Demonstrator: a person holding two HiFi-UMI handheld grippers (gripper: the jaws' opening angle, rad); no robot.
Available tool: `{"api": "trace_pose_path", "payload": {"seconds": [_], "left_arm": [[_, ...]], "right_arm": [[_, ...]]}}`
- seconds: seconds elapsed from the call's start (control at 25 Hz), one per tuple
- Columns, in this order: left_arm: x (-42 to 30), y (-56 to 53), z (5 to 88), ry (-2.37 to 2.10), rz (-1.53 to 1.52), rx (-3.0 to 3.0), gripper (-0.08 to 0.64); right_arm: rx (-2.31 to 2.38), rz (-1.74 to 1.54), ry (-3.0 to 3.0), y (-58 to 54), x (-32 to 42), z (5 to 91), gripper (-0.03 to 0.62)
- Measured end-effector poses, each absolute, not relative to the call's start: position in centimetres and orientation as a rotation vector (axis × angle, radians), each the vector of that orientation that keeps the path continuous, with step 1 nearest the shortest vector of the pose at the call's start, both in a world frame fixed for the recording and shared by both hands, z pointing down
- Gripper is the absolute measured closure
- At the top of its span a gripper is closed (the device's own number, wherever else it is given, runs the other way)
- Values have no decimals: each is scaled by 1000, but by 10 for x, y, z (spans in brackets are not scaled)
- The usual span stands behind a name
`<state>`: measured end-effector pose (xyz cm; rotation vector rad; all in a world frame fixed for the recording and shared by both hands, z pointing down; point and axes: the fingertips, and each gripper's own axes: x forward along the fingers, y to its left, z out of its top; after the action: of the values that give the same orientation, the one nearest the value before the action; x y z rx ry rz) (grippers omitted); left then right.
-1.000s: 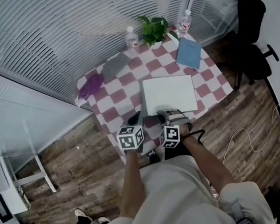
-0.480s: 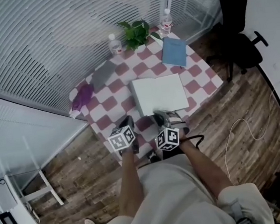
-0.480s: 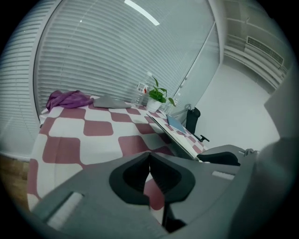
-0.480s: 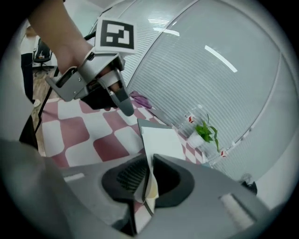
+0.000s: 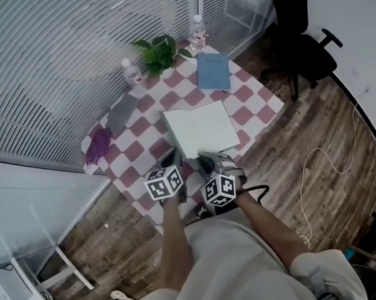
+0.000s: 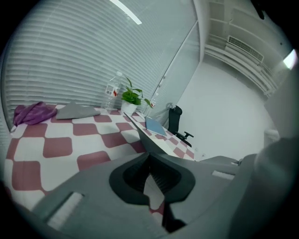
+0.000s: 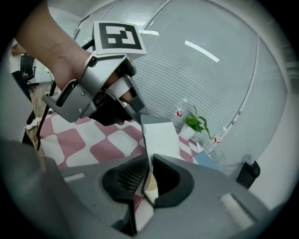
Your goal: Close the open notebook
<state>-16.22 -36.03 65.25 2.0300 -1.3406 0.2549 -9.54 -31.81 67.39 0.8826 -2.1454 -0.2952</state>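
Note:
The open notebook lies white on the checked table. Both grippers are at its near edge. My right gripper has a lifted leaf of the notebook standing on edge between its jaws, which are closing, with the pads against it. My left gripper reaches the same leaf at its upper corner. In the left gripper view its jaws meet at the tips, right where the notebook's edge begins.
A blue booklet, a potted plant and two water bottles stand at the table's far side. A grey cloth and a purple cloth lie left. A black office chair stands right.
The head view has swung, so the table now sits further left and higher in the picture. Both grippers stay together at the notebook's near edge, and the left one has drawn closer to it.

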Motion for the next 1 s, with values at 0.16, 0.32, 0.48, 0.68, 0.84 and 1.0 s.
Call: {"api": "trace_pose_path", "payload": {"seconds": [0.16, 0.32, 0.48, 0.68, 0.84, 1.0], "left_arm": [[-148, -367, 641, -1321, 262, 2079, 552], [-142, -370, 636, -1322, 273, 2094, 552], [-137, -371, 632, -1315, 295, 2122, 552], [-127, -376, 625, -1297, 306, 2159, 552], [-115, -380, 617, -1279, 314, 2200, 552], [-113, -380, 610, -1273, 306, 2223, 552]], "right_arm": [[886, -259, -2181, -319, -97, 668, 534], [870, -233, -2220, -323, -106, 657, 518], [861, -244, -2223, -323, -106, 651, 518], [901, -168, -2285, -325, -106, 639, 480], [990, -163, -2291, -332, -96, 625, 515], [1091, -100, -2285, -337, -76, 620, 558]]}}
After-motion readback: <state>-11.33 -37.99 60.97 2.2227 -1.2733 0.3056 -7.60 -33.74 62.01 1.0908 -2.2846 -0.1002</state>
